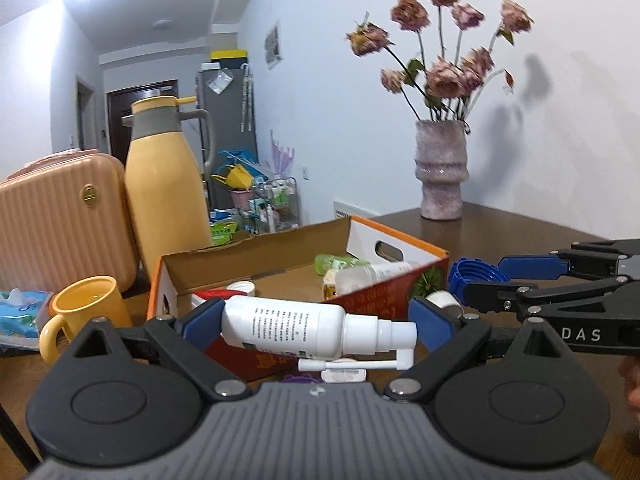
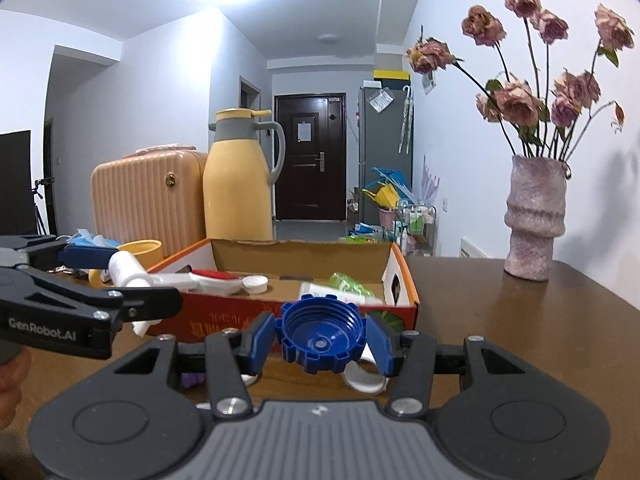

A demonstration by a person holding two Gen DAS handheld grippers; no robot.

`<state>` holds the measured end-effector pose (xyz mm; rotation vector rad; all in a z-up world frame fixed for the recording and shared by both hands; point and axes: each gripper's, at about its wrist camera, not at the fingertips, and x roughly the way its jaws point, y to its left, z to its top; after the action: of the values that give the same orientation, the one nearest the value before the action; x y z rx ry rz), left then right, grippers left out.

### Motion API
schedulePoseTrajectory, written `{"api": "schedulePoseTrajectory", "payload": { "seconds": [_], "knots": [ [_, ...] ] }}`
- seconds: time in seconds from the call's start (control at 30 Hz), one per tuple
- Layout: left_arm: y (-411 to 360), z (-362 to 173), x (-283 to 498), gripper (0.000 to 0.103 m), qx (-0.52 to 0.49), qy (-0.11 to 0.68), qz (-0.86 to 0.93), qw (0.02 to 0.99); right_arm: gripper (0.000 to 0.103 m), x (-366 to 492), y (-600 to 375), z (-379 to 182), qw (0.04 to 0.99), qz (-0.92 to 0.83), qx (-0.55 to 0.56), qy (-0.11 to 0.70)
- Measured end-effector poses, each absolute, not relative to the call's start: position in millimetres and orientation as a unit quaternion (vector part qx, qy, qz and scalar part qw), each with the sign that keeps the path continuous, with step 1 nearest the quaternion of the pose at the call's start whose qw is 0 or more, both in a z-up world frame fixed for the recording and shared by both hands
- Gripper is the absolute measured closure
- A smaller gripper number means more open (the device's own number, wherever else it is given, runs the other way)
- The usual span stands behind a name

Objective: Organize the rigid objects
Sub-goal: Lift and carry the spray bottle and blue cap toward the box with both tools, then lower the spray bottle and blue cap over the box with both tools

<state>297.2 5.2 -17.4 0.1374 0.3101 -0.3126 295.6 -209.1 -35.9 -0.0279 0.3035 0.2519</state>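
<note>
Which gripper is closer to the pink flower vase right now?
Right. The right gripper, clamping the blue cap, sits on the vase side; the left gripper, holding the spray bottle, is farther away.

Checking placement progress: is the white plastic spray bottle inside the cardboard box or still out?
Out. The white plastic spray bottle lies sideways between the left gripper's blue pads, in front of the cardboard box.

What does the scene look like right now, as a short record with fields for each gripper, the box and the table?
left gripper: shut on white spray bottle, held sideways
right gripper: shut on blue cap, open side toward camera
box: open cardboard, already holds a small white cap and a green item
table: brown wood, vase of dried flowers at the far right
</note>
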Motion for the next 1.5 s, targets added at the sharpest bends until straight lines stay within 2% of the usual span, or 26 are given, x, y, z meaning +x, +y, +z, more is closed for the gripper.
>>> {"api": "schedulePoseTrajectory", "payload": {
  "seconds": [0.93, 1.5],
  "knots": [
    [3, 13, 343, 0.004, -0.009, 0.127, -0.016, 0.992, 0.053, 367, -188, -17, 0.985, 0.112, 0.001, 0.133],
    [-6, 15, 402, 0.004, -0.04, 0.16, 0.025, 0.986, 0.053, 415, -174, -22, 0.984, 0.104, 0.006, 0.142]
  ]
}}
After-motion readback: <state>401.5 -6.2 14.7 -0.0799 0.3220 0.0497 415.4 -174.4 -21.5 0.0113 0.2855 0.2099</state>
